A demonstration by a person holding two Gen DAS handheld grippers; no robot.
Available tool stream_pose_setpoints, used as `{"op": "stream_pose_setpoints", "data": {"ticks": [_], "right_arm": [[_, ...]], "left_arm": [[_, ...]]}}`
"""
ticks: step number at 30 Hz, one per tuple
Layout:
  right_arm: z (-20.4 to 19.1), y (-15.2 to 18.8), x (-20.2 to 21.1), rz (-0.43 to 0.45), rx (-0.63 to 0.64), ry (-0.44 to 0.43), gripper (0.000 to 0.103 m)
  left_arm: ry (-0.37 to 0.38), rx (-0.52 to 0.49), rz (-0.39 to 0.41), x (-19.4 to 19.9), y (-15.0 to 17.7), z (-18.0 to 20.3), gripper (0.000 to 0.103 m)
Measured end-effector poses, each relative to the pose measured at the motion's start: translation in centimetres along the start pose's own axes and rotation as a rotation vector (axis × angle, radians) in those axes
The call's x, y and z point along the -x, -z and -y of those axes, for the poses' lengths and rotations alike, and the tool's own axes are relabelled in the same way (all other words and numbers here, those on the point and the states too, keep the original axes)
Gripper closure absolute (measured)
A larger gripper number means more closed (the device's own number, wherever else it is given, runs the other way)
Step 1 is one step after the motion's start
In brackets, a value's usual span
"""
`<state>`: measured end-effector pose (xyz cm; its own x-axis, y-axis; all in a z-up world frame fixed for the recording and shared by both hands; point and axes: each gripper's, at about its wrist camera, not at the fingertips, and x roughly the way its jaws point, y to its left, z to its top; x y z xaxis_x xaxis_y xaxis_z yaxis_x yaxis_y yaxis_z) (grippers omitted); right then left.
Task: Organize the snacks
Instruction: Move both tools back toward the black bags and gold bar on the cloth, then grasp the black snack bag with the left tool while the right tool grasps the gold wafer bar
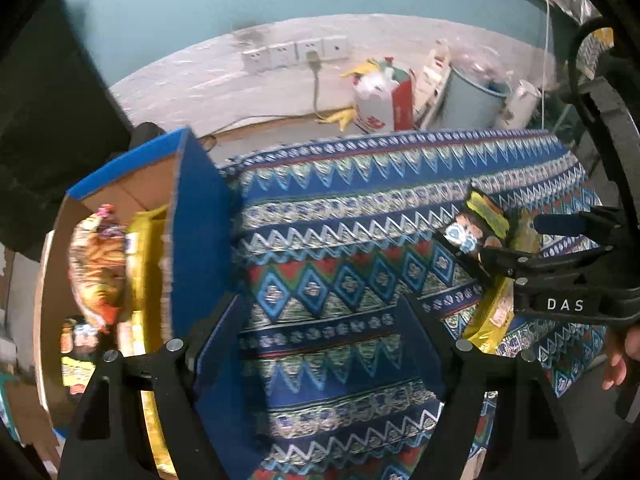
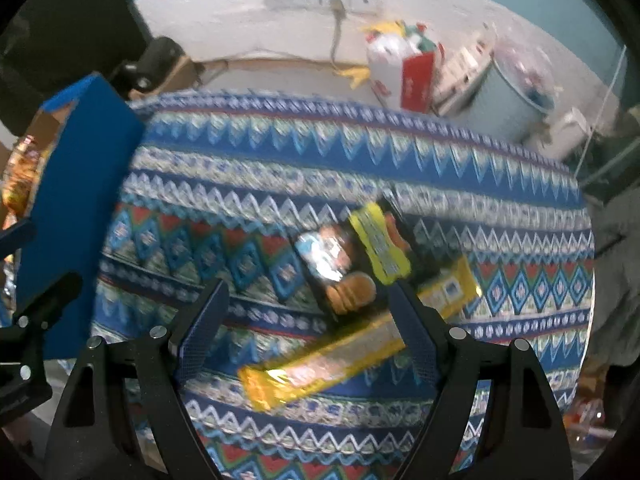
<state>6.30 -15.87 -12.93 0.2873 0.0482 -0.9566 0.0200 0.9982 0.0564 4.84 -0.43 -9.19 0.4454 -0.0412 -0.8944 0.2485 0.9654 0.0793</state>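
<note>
Over tablecloth [image 1: 340, 264], grippers [image 1: 320, 328] tilted down.

From my right claw, the box [image 2: 76, 184] stands at nine o'clock on the table [image 2: 360, 160]; the biscuit pack [image 2: 340, 264] lies at centre, a long wrapper [image 2: 320, 364] just at its six o'clock.

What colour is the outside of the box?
Blue outside, plain cardboard brown inside; clearest in the left wrist view.
</note>
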Motion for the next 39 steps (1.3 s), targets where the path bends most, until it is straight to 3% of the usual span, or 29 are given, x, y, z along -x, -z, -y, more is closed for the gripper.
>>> {"op": "stream_pose_setpoints", "data": {"ticks": [17,25,33,39], "right_arm": [[2.3,4.0,-5.8,-0.132,-0.026,0.145,0.021],[5.6,8.5,-6.0,-0.192,-0.04,0.214,0.021],[11.2,10.6,-6.2,-0.165,-0.16,0.165,0.021],[12.5,10.6,-6.4,-0.11,-0.156,0.13,0.023]], "left_arm": [[0.002,-0.053,-0.112,-5.3,0.1,3.9,0.023],[0.001,-0.085,-0.147,-7.1,-0.2,5.6,0.023],[0.03,-0.133,-0.155,-8.5,-1.7,8.9,0.023],[0.084,-0.156,-0.146,-9.1,-3.4,11.4,0.022]]}}
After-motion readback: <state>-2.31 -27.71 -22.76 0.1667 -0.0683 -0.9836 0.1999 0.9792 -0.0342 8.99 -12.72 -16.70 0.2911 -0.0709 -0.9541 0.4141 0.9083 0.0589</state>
